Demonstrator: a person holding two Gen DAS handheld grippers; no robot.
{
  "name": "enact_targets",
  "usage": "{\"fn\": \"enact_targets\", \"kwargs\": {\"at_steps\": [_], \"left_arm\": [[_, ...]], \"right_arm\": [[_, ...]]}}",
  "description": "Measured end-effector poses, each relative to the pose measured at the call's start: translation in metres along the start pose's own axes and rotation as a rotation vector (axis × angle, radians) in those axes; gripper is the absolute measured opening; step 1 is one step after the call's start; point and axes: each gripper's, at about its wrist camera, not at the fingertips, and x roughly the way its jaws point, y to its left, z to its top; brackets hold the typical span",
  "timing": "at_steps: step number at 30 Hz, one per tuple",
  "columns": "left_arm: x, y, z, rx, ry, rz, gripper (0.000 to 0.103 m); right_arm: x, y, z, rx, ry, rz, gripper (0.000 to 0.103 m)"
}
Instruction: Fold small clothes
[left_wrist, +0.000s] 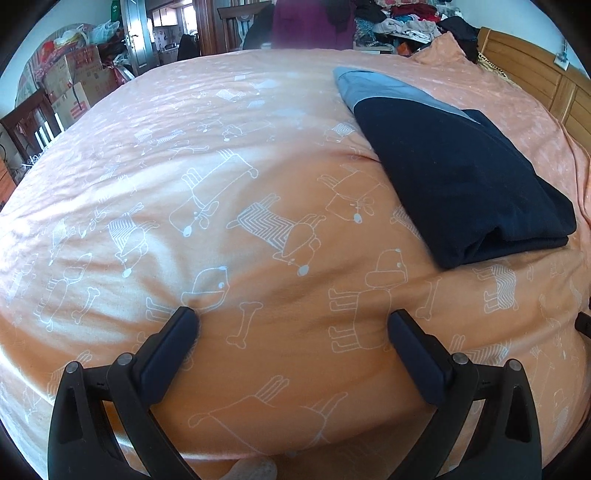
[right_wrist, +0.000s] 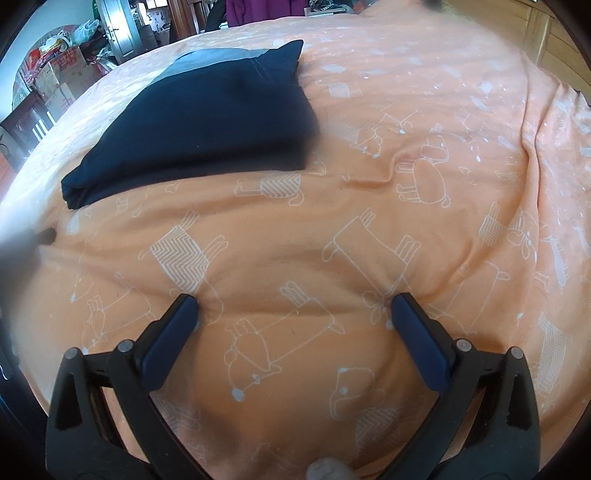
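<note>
On the quilt (left_wrist: 258, 155): both grippers (left_wrist: 293, 325) (right_wrist: 293, 306) wide, empty, tips pressing in; closing risks pinching quilt, not garment (left_wrist: 461, 177).

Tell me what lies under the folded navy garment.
The folded navy garment rests on the orange dog-print bedspread, which shows all around it. Whatever sits directly beneath it is covered.

An orange dog-print bedspread (left_wrist: 258, 177) covers the bed, with a wooden headboard (left_wrist: 546, 81) to the right, stacked cardboard boxes (left_wrist: 74, 85) left, and daylight beyond a metal door (left_wrist: 138, 33).
</note>
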Motion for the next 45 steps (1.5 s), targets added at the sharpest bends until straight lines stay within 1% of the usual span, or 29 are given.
{"fn": "enact_targets", "kwargs": {"at_steps": [11,24,45], "left_arm": [[0.0006,0.0010,-0.0010,-0.002,-0.008,-0.004,0.103],[0.0004,0.0040,-0.0012,-0.007,-0.015,-0.023,0.103],[0.0022,0.0025,-0.0012,-0.007,-0.020,-0.021,0.103]], "right_arm": [[0.0034,-0.0048,0.0034,0.024,0.009,0.028,0.103],[0.0039,-0.0026,0.0025,0.018,0.012,0.021,0.103],[0.0040,-0.0027,0.0026,0.018,0.012,0.022,0.103]]}}
